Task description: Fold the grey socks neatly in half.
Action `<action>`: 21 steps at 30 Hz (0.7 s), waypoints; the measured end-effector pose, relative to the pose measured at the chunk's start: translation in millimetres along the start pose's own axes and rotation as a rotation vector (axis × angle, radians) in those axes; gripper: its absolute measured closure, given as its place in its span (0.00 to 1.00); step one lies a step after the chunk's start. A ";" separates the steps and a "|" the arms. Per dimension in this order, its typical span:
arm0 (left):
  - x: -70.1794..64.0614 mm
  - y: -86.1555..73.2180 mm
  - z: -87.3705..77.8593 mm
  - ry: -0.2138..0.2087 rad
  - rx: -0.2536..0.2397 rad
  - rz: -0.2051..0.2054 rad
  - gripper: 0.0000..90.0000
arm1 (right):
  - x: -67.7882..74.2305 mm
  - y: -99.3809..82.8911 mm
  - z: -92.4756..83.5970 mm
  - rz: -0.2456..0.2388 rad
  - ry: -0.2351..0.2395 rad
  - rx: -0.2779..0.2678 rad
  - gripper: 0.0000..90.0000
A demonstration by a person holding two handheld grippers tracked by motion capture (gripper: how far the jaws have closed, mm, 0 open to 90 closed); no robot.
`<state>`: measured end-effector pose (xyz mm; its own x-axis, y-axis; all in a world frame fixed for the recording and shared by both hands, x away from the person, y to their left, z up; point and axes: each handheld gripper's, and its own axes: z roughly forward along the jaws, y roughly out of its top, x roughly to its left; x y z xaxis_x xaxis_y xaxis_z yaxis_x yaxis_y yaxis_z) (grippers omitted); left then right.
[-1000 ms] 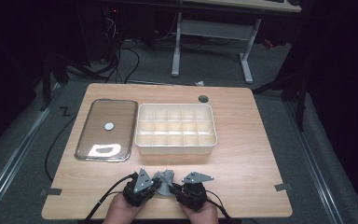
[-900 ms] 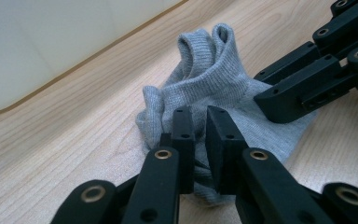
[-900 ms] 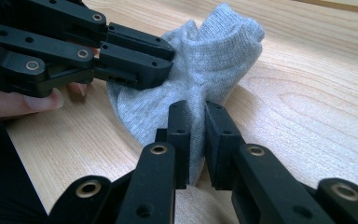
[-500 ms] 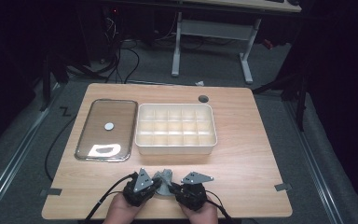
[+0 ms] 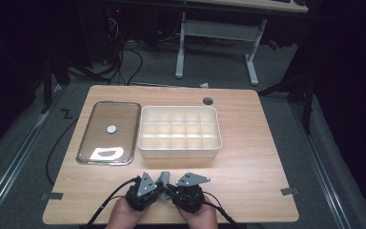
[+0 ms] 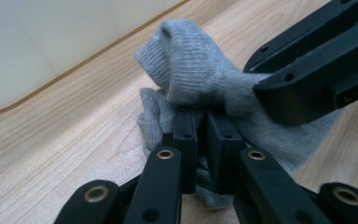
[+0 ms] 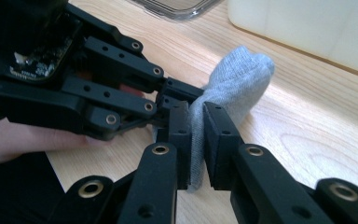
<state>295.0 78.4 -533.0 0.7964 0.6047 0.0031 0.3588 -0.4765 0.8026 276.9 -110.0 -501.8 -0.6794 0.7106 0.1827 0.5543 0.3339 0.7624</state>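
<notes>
High view: fixed above near edge of table (image 5: 248, 157), facing forward and down, whole top visible. Gripper views: mounted low, very close to wood, looking along own jaws. Shared by all three: grey sock (image 6: 200, 88) (image 7: 233, 84) (image 5: 164, 177) beside compartment tray (image 5: 178, 149).

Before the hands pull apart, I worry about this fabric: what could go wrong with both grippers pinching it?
Two risks, both judgements:
1. The left gripper and right gripper both clamp the small grey knitted sock. Pulling apart could stretch it or tug it out of one grip.
2. The white compartmented plastic tray sits just ahead on the light wooden table. A forward swing might knock its near wall.
</notes>
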 end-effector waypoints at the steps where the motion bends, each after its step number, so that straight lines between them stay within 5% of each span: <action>1: 0.0 0.0 0.0 0.000 0.000 0.000 0.92 | -0.4 1.0 0.9 -0.002 0.002 0.000 0.92; 12: 0.2 0.0 -0.1 -0.003 0.000 -0.003 0.92 | -6.4 1.8 -14.8 0.010 -0.031 0.003 0.90; 17: 0.1 0.0 -0.1 -0.003 0.000 -0.002 0.92 | -15.7 -0.5 -29.4 0.028 -0.083 -0.030 0.90; 21: 0.0 0.0 -0.1 -0.001 0.000 0.000 0.92 | -23.7 -13.4 -25.4 0.023 -0.134 0.007 0.98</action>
<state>295.0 78.4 -533.0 0.7967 0.6044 0.0022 0.3589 -0.4760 0.8029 273.3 -147.0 -500.5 -0.5961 0.7946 0.1153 0.5728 0.3202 0.7545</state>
